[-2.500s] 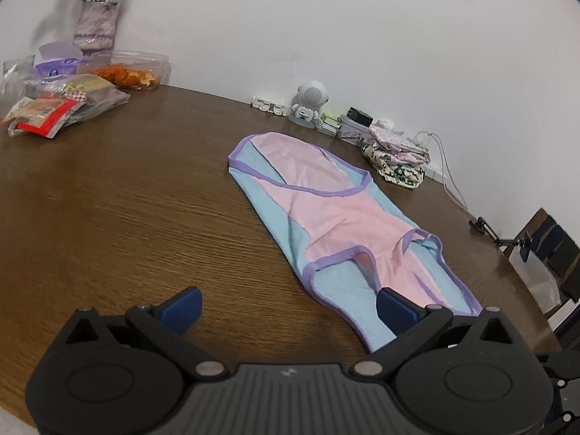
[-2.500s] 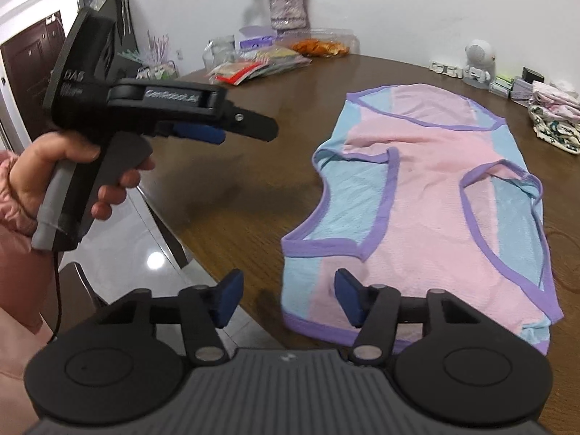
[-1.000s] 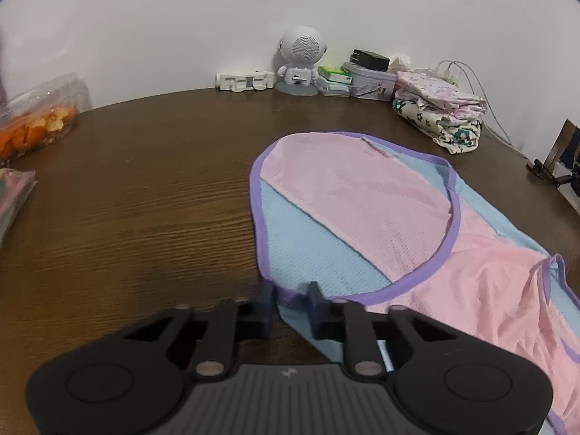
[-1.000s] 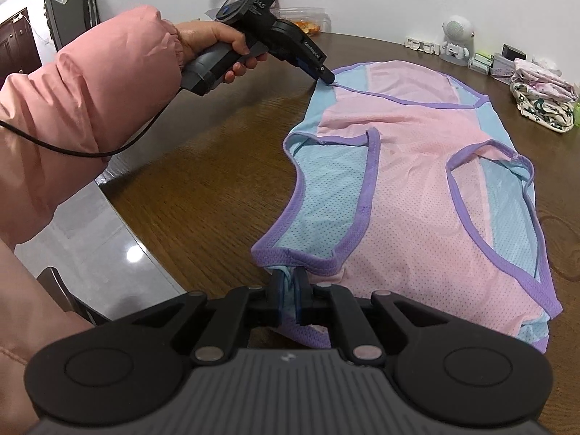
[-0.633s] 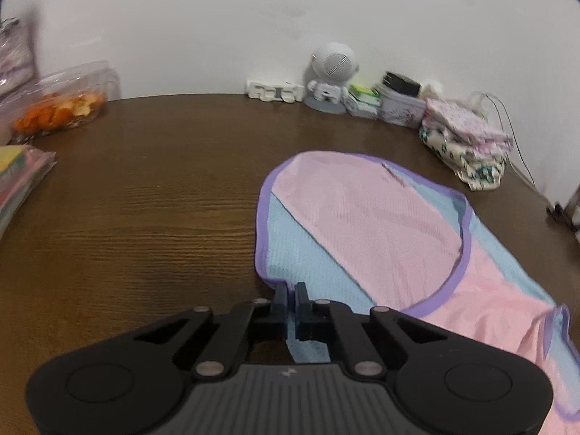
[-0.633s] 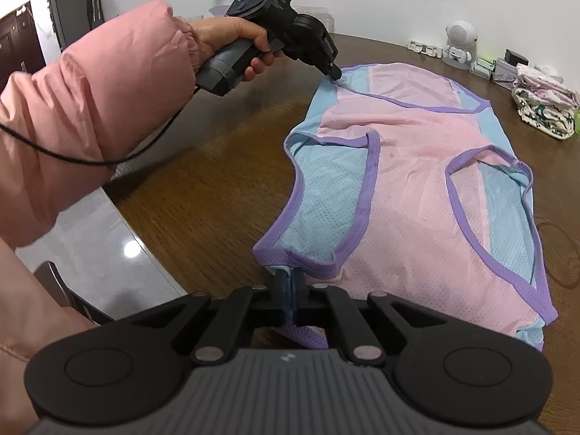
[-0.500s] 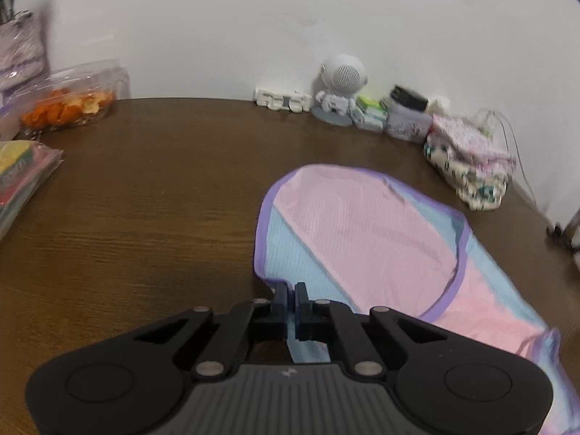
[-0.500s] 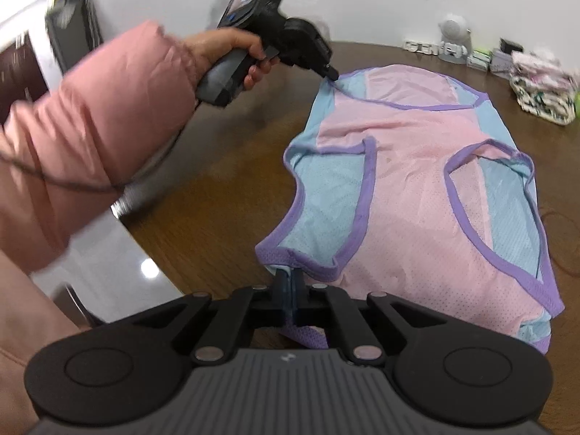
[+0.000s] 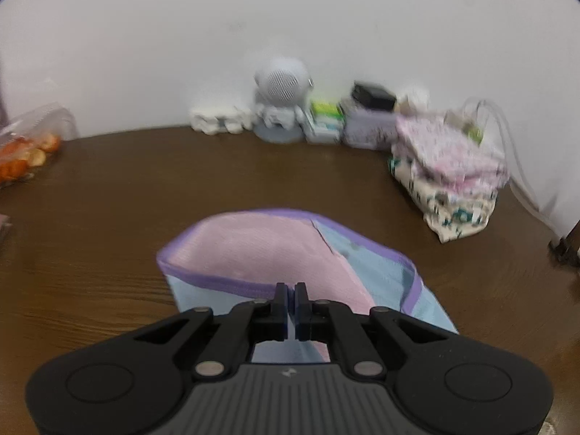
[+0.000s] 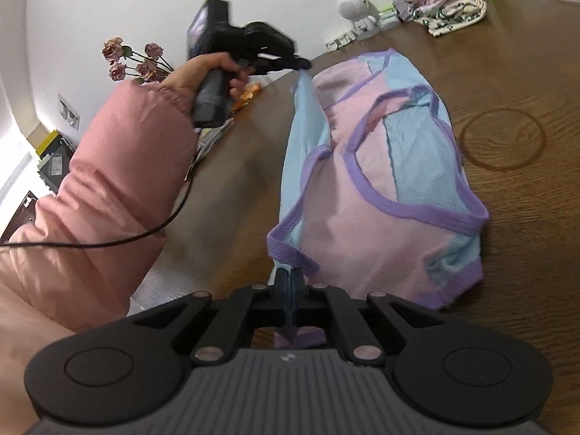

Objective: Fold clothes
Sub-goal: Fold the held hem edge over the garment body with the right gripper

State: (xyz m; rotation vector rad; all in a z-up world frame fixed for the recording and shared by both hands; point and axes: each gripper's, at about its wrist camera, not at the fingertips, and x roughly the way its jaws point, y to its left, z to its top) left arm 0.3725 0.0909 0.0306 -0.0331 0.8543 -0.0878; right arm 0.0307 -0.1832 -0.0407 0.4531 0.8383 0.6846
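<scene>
Near long edge lifted — garment strung between both tongs.

Left wrist: left gripper point(image 9: 290, 291) pinched on the garment point(image 9: 286, 253), lying ahead. Right wrist: right gripper point(image 10: 289, 282) clamps the near corner — garment's length runs away over the table point(image 10: 507, 72).

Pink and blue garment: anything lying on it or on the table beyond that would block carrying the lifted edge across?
Nothing visible does. Both grippers, left and right, are shut on the garment. The folded clothes stack sits well beyond its far edge.
</scene>
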